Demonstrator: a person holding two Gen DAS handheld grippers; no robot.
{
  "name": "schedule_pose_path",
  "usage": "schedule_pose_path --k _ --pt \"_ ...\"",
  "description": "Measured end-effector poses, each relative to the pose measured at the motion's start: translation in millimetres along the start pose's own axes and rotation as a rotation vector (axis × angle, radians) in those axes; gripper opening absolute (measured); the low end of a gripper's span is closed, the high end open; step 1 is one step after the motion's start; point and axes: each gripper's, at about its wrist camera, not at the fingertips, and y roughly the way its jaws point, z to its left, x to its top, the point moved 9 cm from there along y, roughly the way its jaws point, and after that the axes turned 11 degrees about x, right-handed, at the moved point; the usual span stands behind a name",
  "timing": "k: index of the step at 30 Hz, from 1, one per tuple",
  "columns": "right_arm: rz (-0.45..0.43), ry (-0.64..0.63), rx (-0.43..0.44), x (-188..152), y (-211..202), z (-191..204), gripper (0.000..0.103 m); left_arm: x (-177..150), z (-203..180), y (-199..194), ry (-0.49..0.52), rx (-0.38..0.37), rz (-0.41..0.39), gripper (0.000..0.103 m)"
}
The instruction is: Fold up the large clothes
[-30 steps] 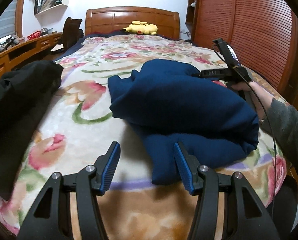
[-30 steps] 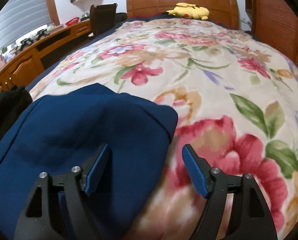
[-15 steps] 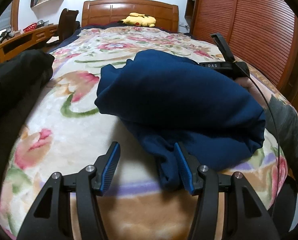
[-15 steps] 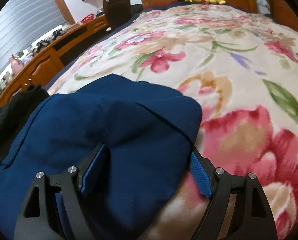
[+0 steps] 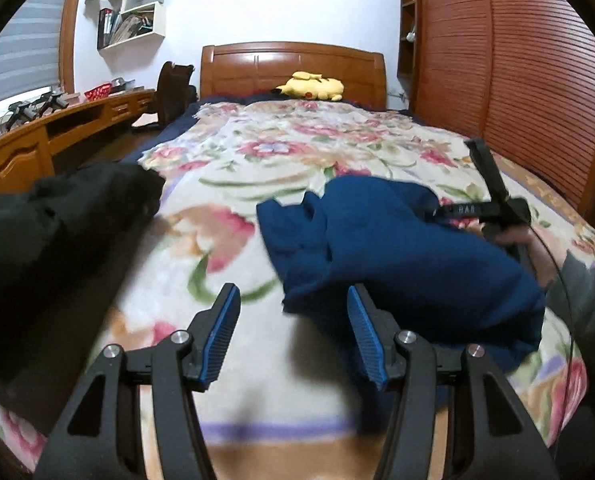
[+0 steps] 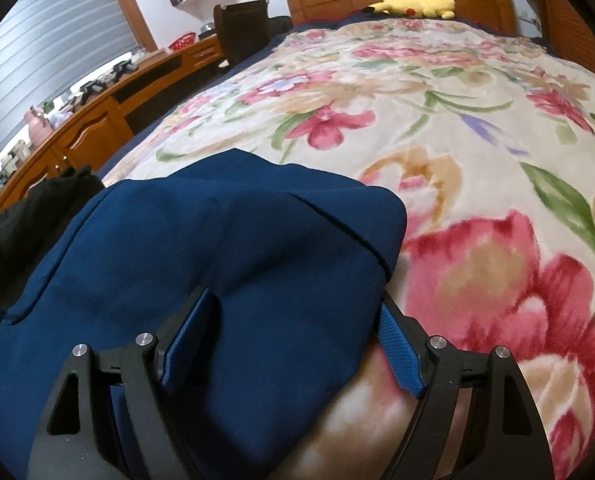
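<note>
A dark blue garment (image 5: 397, 248) lies bunched and partly folded on the floral blanket (image 5: 297, 152) of a bed. My left gripper (image 5: 293, 292) hovers open above the blanket, nothing between its fingers; the garment's near edge lies just beyond its right finger (image 5: 363, 332). My right gripper (image 6: 293, 300) stands wide over the blue garment (image 6: 217, 248), a thick fold bulging up between its blue pads (image 6: 185, 332). I cannot see the pads squeezing it. In the left wrist view the right gripper's black body (image 5: 481, 210) rests at the garment's far right, held by a hand.
A black garment (image 5: 37, 240) is heaped at the bed's left edge. A yellow plush toy (image 5: 311, 86) lies by the wooden headboard. A long wooden desk (image 5: 57, 128) and a chair (image 5: 173, 88) stand left; a slatted wardrobe (image 5: 517, 80) stands right. A grey sleeve (image 5: 585, 300) reaches in.
My right gripper has slid forward onto the blue garment, so the fold now sits between its jaws. My left gripper has lifted and drawn back from the garment's near edge.
</note>
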Motion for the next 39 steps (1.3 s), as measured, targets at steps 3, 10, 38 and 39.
schedule_pose_path --k 3,10,38,39 --pt "0.0 -0.004 0.006 -0.5 -0.1 0.6 0.081 5.2 -0.5 15.9 0.0 -0.009 0.029 0.055" --pt "0.001 -0.006 0.009 -1.2 -0.2 2.3 0.081 3.1 -2.1 22.7 -0.047 -0.094 0.062 0.05" --pt "-0.033 -0.087 0.0 5.3 -6.9 18.7 0.032 -53.1 -28.0 -31.2 0.089 0.009 0.108 0.006" --pt "-0.03 -0.082 -0.007 5.1 -5.9 17.2 0.041 -53.8 -30.4 -31.5 0.103 0.016 0.11 0.011"
